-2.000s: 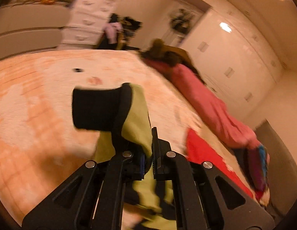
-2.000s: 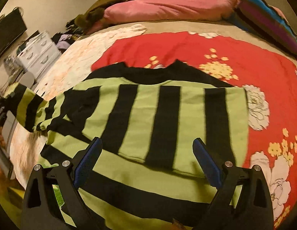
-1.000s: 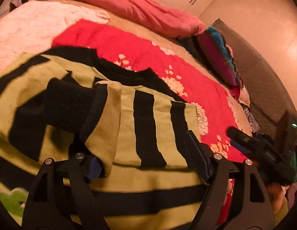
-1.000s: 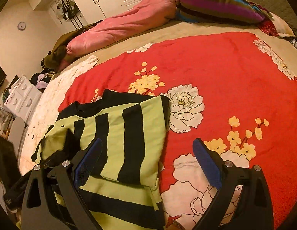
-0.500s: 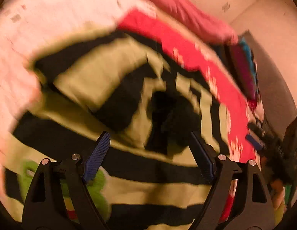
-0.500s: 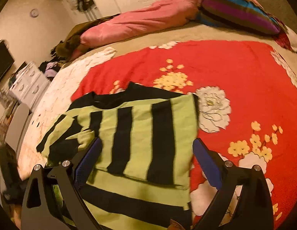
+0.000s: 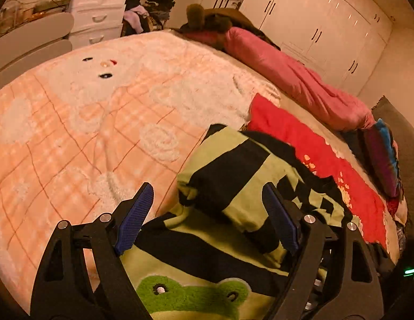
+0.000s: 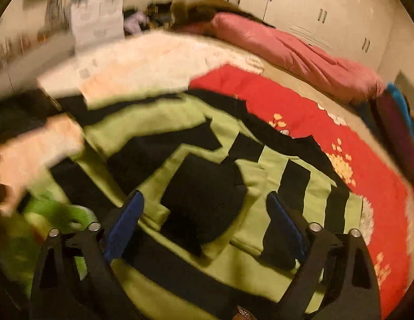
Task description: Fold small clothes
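Observation:
A green and black striped sweater (image 7: 233, 176) lies flat on the bed, with a frog patch (image 7: 191, 296) near its hem. One sleeve is folded across the body, its black cuff (image 8: 204, 202) resting in the middle. My left gripper (image 7: 207, 213) hovers open over the sweater's left edge and holds nothing. My right gripper (image 8: 204, 224) hangs above the folded sleeve, its jaws closing. The cuff shows in the gap between them, but the pads (image 8: 124, 229) do not touch the cloth. The right wrist view is blurred.
The sweater lies across a red floral blanket (image 7: 313, 154) and a fluffy peach blanket (image 7: 87, 122). A pink duvet (image 7: 292, 80) and a striped pillow (image 7: 383, 154) line the far side. White drawers (image 7: 97, 13) stand beyond the bed. A person's hand (image 8: 33, 154) blurs at left.
My left gripper laid the sleeve across the sweater, let it go and swung left to the sweater's edge. My right gripper swept left from the red blanket to over the folded sleeve.

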### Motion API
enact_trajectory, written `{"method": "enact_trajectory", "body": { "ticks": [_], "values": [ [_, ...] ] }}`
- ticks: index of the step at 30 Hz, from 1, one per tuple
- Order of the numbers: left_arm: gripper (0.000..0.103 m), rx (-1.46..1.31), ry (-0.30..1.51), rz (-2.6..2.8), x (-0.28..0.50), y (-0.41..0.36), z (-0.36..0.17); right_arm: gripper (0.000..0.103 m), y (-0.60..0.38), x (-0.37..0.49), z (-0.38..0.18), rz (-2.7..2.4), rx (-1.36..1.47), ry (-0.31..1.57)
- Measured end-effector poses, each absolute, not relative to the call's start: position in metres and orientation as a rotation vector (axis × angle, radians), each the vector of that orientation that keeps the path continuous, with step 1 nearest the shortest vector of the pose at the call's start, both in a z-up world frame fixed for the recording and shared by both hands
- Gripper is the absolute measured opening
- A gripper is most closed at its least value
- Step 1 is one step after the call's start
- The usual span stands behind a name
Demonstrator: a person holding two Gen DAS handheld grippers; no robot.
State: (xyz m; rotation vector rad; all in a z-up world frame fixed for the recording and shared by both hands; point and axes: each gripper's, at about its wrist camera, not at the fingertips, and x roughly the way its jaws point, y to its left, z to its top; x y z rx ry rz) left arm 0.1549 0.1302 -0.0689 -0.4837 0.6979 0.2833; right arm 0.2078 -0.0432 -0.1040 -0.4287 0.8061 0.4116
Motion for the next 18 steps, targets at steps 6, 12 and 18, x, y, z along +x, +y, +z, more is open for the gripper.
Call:
{"method": "enact_trajectory", "body": {
  "ticks": [6, 12, 18],
  "values": [
    [0.083, -0.488, 0.678, 0.290, 0.154, 0.132, -0.070, 0.030, -0.072, 0.234, -0.094, 0.483, -0.156, 0.869],
    [0.083, -0.490, 0.640, 0.280, 0.150, 0.130, -0.064, 0.030, -0.149, 0.259, -0.015, 0.661, 0.394, 0.724],
    [0.083, -0.447, 0.659, 0.236, 0.156, 0.118, -0.063, 0.036, -0.233, 0.275, -0.012, 0.602, 0.613, 0.644]
  ]
}}
